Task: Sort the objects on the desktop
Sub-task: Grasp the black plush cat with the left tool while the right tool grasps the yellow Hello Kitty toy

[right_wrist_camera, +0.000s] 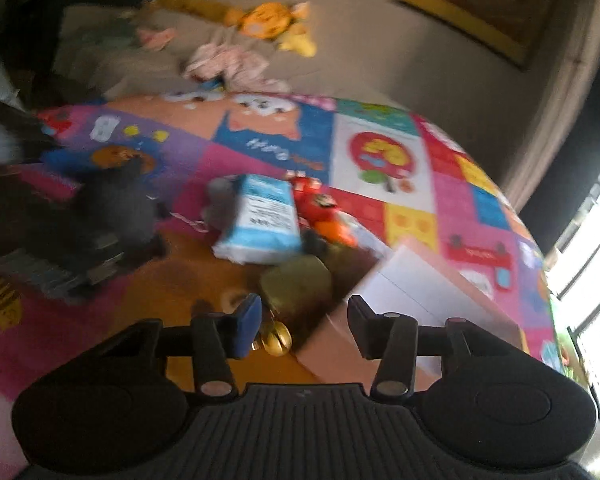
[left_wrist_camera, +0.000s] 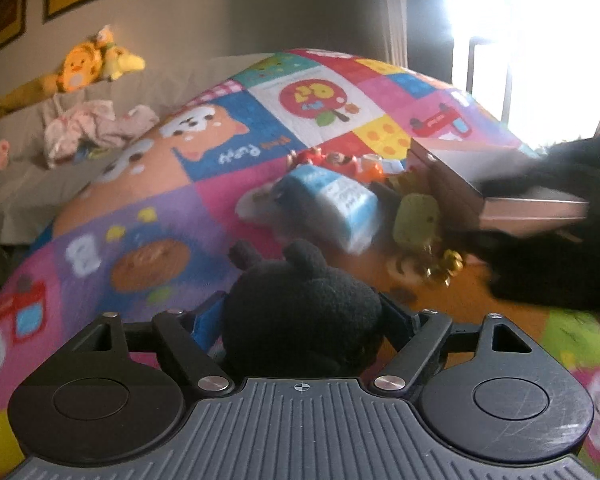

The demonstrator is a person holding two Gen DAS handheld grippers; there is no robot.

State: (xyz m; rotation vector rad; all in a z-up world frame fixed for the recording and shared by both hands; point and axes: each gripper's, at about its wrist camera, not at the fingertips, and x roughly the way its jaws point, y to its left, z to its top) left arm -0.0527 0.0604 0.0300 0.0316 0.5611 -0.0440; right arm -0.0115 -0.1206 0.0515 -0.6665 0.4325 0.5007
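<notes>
Fingers of the left gripper (left_wrist_camera: 300,320) press on both sides of a black plush toy (left_wrist_camera: 300,320) with small round ears, holding it above the patchwork play mat (left_wrist_camera: 148,216). Beyond the plush, near the mat's middle, lies a heap of small things: a blue-and-white tissue pack (left_wrist_camera: 336,204), a red toy (left_wrist_camera: 324,158) behind the pack, an olive-green plush (left_wrist_camera: 416,216) to its right and some gold trinkets (left_wrist_camera: 444,268) just in front of that. Right gripper (right_wrist_camera: 300,328) stands with its jaws partly closed; the corner of a pink box (right_wrist_camera: 416,292) sits between them, its side apparently against the right finger, though blur makes the contact unsure, and the blue-padded left finger (right_wrist_camera: 248,324) looks clear of it. This box lies just right of the tissue pack (right_wrist_camera: 264,220). Beyond the mat, a beige sofa (left_wrist_camera: 28,184) carries crumpled clothes (left_wrist_camera: 92,124) and a yellow stuffed toy (left_wrist_camera: 80,66).
</notes>
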